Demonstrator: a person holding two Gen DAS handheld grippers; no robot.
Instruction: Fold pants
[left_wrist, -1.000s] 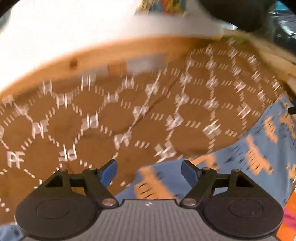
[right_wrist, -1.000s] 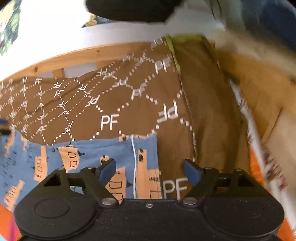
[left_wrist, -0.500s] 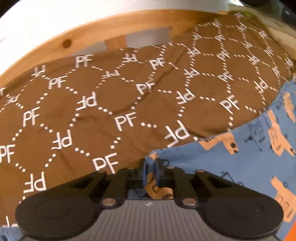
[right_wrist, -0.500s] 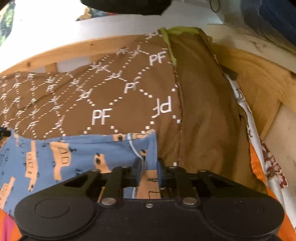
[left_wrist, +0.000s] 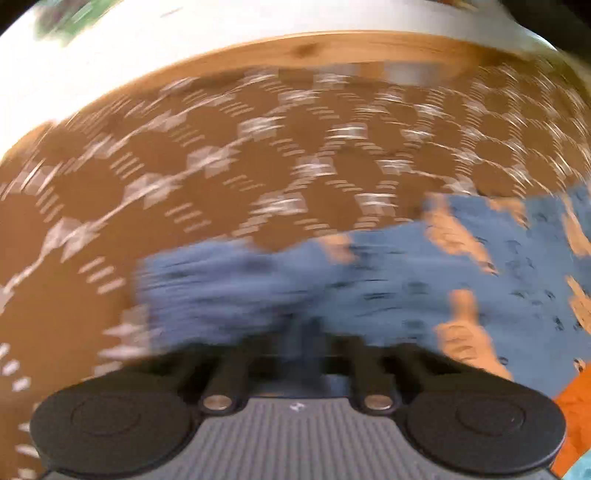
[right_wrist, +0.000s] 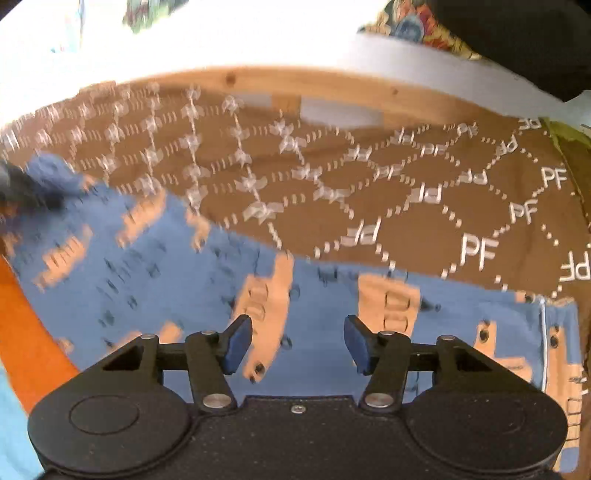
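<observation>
left tongs (left_wrist: 301, 332) pinch bunched edge of blue pants (left_wrist: 424, 280), view blurred | pants lie on brown PF-print cover (right_wrist: 424, 206) of wooden-framed bed (right_wrist: 332, 86) | right tongs (right_wrist: 298, 341) spread, hovering over pants, gripping nothing

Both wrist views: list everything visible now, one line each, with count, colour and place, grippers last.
pants: one, blue with peach print, lying on the cover, spread wide across the right view.
cover: one, brown with white PF lattice, under and beyond the pants.
frame: one, light wood rail, along the cover's far edge.
orange fabric: one patch, at the pants' near edge.
left gripper: black, shut on a bunched pants edge; view blurred.
right gripper: black with blue pads, open above the pants.
</observation>
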